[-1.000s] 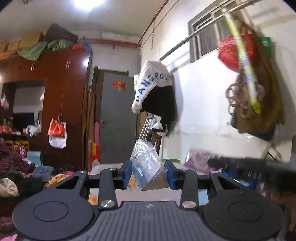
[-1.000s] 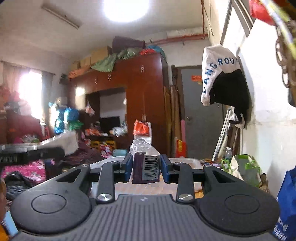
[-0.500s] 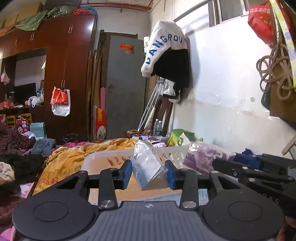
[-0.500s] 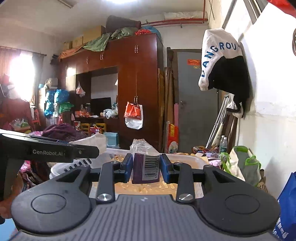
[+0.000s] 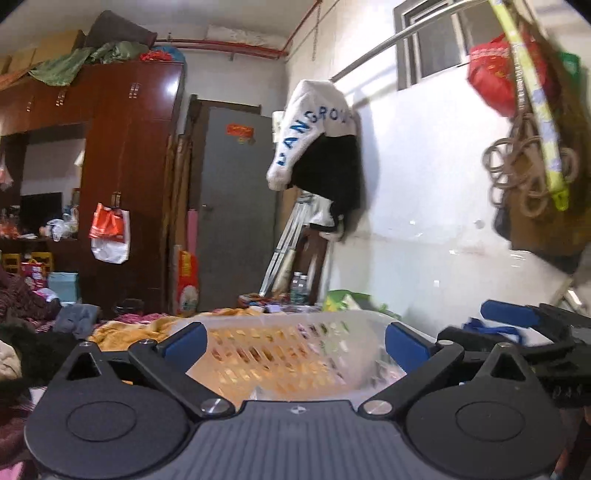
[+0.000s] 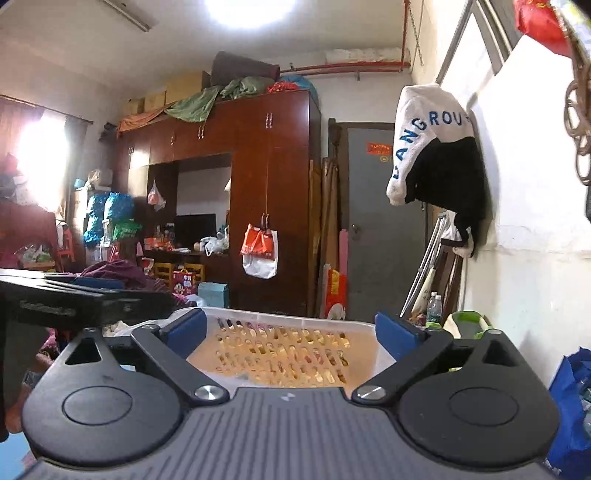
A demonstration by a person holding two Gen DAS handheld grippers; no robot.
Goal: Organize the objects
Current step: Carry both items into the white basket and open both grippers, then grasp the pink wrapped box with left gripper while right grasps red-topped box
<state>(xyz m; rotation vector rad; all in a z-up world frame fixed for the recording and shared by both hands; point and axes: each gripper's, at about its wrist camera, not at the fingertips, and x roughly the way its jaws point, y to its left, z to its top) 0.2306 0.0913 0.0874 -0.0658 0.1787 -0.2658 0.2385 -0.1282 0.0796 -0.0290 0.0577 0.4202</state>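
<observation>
**Release over the laundry basket**

Left gripper (image 5: 295, 341): jaws opening, nothing between them; white slotted laundry basket (image 5: 280, 345) at 12 o'clock. Right gripper (image 6: 291, 332): likewise opening, empty. Withdraw both level, clearing the basket rim.

Dark wood wardrobe (image 6: 255, 177) w/ boxes on top, grey door (image 6: 384, 221) beside it, white wall (image 5: 424, 206) at right, ceiling lamp (image 6: 251, 11) lit.
</observation>
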